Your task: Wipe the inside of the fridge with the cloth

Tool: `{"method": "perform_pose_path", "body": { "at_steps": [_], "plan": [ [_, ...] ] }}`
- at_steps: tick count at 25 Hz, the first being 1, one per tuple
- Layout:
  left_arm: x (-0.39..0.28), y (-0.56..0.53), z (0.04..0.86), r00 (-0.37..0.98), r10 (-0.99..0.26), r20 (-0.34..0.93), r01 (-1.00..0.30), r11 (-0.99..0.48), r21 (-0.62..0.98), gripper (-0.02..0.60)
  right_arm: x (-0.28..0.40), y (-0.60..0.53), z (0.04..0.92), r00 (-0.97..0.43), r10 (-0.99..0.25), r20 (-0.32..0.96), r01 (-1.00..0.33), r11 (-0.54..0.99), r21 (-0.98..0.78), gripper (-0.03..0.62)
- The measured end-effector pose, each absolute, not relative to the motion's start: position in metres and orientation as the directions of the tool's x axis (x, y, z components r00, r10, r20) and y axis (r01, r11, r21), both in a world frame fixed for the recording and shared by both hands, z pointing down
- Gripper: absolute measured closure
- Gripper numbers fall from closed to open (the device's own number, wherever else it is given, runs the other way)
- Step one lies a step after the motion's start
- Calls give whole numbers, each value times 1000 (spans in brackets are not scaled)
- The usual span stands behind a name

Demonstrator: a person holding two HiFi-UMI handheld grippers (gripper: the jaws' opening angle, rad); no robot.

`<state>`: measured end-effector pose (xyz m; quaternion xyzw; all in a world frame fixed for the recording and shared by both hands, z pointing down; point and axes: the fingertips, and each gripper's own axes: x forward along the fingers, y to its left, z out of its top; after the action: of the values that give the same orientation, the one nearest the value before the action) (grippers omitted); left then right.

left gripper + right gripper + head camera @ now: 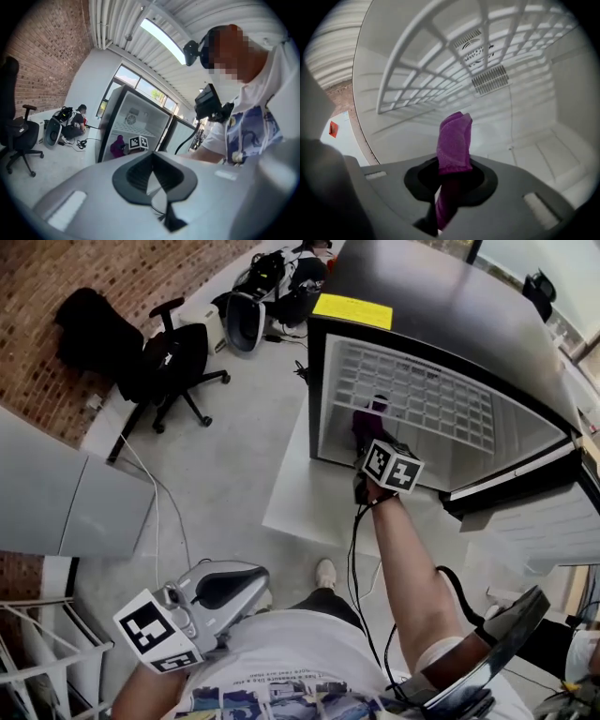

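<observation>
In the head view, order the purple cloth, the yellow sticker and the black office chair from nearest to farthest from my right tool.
1. The purple cloth: clamped in the right tool, inside the fridge.
2. The yellow sticker: on the fridge's black top, up and left.
3. The black office chair: far off to the left.

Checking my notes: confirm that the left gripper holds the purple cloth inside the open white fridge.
Wrong gripper. The right gripper is the one shut on the purple cloth inside the open white fridge, as the right gripper view shows.
</observation>
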<state>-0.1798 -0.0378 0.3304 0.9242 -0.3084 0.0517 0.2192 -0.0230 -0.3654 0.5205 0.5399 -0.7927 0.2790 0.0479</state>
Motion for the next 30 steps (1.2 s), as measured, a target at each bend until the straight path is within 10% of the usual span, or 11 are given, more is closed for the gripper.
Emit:
{"method": "perform_pose_path", "body": {
  "at_steps": [14,30],
  "plan": [
    [-98,-57,329,935,-295,199,-350,-860,370,574,166,-322,504,-3,-902,431,-999,19,34,542],
    [-114,-67,328,923,-315,220,-376,-858,351,574,146,-302,587,16,-812,584,-996,35,76,542]
  ]
}}
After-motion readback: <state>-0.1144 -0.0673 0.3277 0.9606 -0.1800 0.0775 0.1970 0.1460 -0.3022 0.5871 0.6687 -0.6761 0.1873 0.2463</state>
